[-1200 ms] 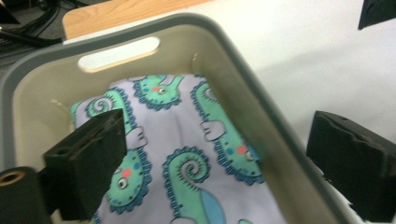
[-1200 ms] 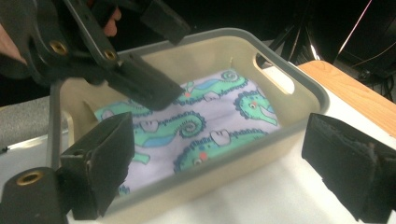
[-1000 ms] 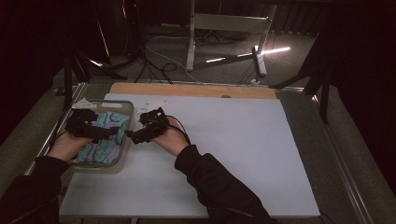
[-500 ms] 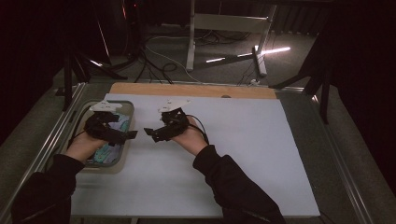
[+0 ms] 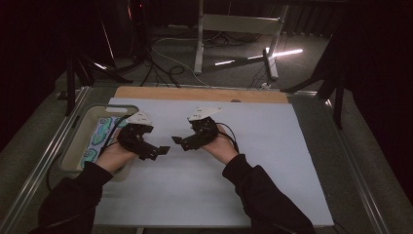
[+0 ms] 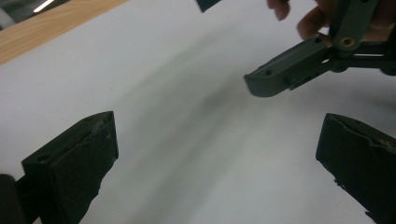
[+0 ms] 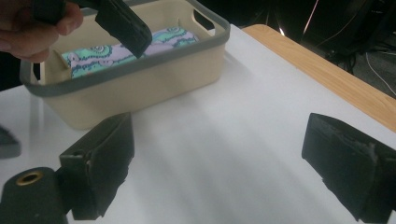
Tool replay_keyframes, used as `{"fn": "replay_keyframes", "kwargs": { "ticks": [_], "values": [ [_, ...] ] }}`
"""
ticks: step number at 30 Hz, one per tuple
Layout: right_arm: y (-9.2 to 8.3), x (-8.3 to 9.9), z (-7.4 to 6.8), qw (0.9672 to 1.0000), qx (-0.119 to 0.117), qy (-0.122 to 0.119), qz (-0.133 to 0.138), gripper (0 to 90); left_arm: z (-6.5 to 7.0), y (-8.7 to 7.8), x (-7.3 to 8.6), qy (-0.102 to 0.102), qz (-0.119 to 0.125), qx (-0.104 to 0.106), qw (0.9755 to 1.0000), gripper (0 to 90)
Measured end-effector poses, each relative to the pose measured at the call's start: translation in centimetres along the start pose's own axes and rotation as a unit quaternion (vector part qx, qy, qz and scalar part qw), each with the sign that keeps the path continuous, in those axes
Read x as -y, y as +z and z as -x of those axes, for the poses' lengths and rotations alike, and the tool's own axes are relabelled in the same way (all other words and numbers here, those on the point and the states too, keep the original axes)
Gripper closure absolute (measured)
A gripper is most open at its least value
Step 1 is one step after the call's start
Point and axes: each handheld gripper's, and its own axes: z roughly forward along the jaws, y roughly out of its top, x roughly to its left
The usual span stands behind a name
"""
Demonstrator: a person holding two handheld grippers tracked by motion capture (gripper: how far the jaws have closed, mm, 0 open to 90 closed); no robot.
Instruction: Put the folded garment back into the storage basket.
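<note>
Our two hand-held grippers face each other above the white table (image 5: 272, 161).

We hold the left hand-held gripper (image 5: 157, 151) and right hand-held gripper (image 5: 179, 142) spread wide, empty, beside the basket (image 7: 140, 88).

From my seat, my left hand (image 5: 113, 155) covers the basket's (image 7: 140, 86) near corner, and the patterned cloth (image 7: 116, 49) inside lies half hidden behind its wall.

A dark studio: beyond the tongs, black cables (image 5: 165, 61) cross the grey floor (image 5: 243, 53) beside a white stand (image 5: 234, 24).
</note>
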Motion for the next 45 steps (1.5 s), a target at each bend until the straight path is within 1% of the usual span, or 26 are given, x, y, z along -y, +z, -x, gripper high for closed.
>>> {"fn": "replay_keyframes", "kwargs": {
  "ticks": [2, 4, 6, 8, 9, 15, 16, 17, 18, 19, 20, 22, 24, 26, 27, 28, 29, 32, 34, 35, 36, 38, 40, 41, 43, 45],
  "values": [
    [-0.4, 0.5, 0.1, 1.0, -0.001, -0.003, 0.002, 9.2, 0.6, 0.6, -0.1, 0.01, -0.004, 0.002, 0.9999, 0.0],
    [-0.8, 1.0, 0.2, 1.0, 0.0, 0.0, 0.002, 9.2, 1.1, 1.3, -0.1, 0.012, -0.007, 0.011, 0.9998, 0.0],
    [-1.1, 1.6, 0.3, 1.0, -0.002, 0.001, 0.002, 9.2, 1.8, 1.8, -0.1, 0.018, -0.008, 0.019, 0.9996, 0.0],
    [-1.4, 2.2, 0.3, 1.0, -0.003, -0.001, -0.003, 9.2, 2.4, 2.2, -0.1, 0.026, -0.01, 0.021, 0.9994, 0.0],
    [-1.6, 2.6, 0.3, 1.0, -0.005, -0.003, -0.004, 9.2, 2.6, 2.3, -0.1, 0.028, -0.012, 0.025, 0.9992, 0.0],
    [-2.2, 4.9, 0.2, 0.9998, -0.012, -0.002, -0.017, 9.2, 4.5, 3.5, 0.3, 0.048, -0.014, 0.04, 0.998, 0.0],
    [-2.2, 4.9, 0.2, 0.9998, -0.012, -0.002, -0.017, 9.2, 4.5, 3.5, 0.3, 0.048, -0.014, 0.04, 0.998, 0.0],
    [-2.4, 6.0, 0.0, 0.9996, -0.015, -0.002, -0.022, 9.2, 5.4, 4.1, 0.7, 0.057, -0.015, 0.055, 0.9968, 0.0],
    [-2.4, 6.0, 0.0, 0.9996, -0.015, -0.002, -0.022, 9.2, 5.4, 4.1, 0.7, 0.057, -0.015, 0.055, 0.9968, 0.0],
    [-2.6, 6.8, -0.2, 0.9994, -0.019, -0.003, -0.028, 9.2, 5.9, 4.6, 1.0, 0.065, -0.02, 0.058, 0.996, 0.0],
    [-2.7, 7.2, -0.3, 0.9993, -0.018, -0.006, -0.031, 9.2, 6.1, 4.8, 1.1, 0.069, -0.022, 0.057, 0.9957, 0.0],
    [-2.9, 8.0, -0.5, 0.9992, -0.022, -0.005, -0.032, 9.2, 6.4, 5.1, 1.4, 0.073, -0.023, 0.063, 0.9951, 0.0],
    [-3.1, 8.8, -0.6, 0.999, -0.025, -0.004, -0.037, 9.2, 6.7, 5.6, 1.8, 0.072, -0.025, 0.066, 0.9949, 0.0],
    [-3.4, 9.4, -0.7, 0.9988, -0.026, -0.002, -0.042, 9.2, 7.0, 5.9, 2.1, 0.08, -0.027, 0.071, 0.9939, 0.0],
    [-3.5, 9.7, -0.8, 0.9987, -0.026, -0.003, -0.045, 9.2, 7.1, 6.0, 2.3, 0.082, -0.024, 0.075, 0.9936, 0.0],
    [-3.7, 10.0, -0.9, 0.9985, -0.03, -0.004, -0.045, 9.2, 7.2, 6.1, 2.6, 0.095, -0.017, 0.075, 0.9926, 0.0],
    [-3.8, 10.3, -0.9, 0.9984, -0.032, -0.005, -0.045, 9.2, 7.4, 6.3, 2.8, 0.103, -0.013, 0.073, 0.9919, 0.0],
    [-4.4, 11.2, -1.1, 0.9984, -0.034, -0.002, -0.045, 9.2, 7.9, 6.8, 3.5, 0.108, -0.022, 0.087, 0.9901, 0.0],
    [-4.8, 11.8, -1.2, 0.9984, -0.035, -0.002, -0.045, 9.2, 8.1, 7.1, 3.9, 0.109, -0.03, 0.091, 0.9894, 0.0],
    [-5.0, 12.2, -1.3, 0.9982, -0.035, -0.001, -0.048, 9.2, 8.1, 7.1, 3.9, 0.109, -0.03, 0.091, 0.9894, 0.0],
    [-5.2, 12.5, -1.4, 0.9981, -0.034, -0.004, -0.051, 9.2, 8.0, 7.3, 4.4, 0.102, -0.036, 0.097, 0.9894, 0.0],
    [-5.7, 13.2, -1.5, 0.9978, -0.037, -0.004, -0.055, 9.2, 8.0, 7.3, 4.8, 0.101, -0.036, 0.099, 0.9893, 0.0],
    [-6.0, 13.5, -1.6, 0.9977, -0.035, -0.005, -0.057, 9.2, 8.0, 7.3, 4.8, 0.101, -0.036, 0.099, 0.9893, 0.0],
    [-6.4, 14.1, -1.7, 0.9975, -0.033, -0.008, -0.062, 9.2, 7.9, 7.4, 5.4, 0.095, -0.038, 0.1, 0.9897, 0.0],
    [-7.0, 14.7, -1.9, 0.9975, -0.03, -0.006, -0.064, 9.2, 8.0, 7.4, 5.8, 0.098, -0.041, 0.101, 0.9893, 0.0],
    [-7.6, 15.4, -2.0, 0.9974, -0.029, -0.004, -0.066, 9.2, 8.1, 7.5, 6.2, 0.097, -0.042, 0.105, 0.9888, 0.0]
  ]
}}
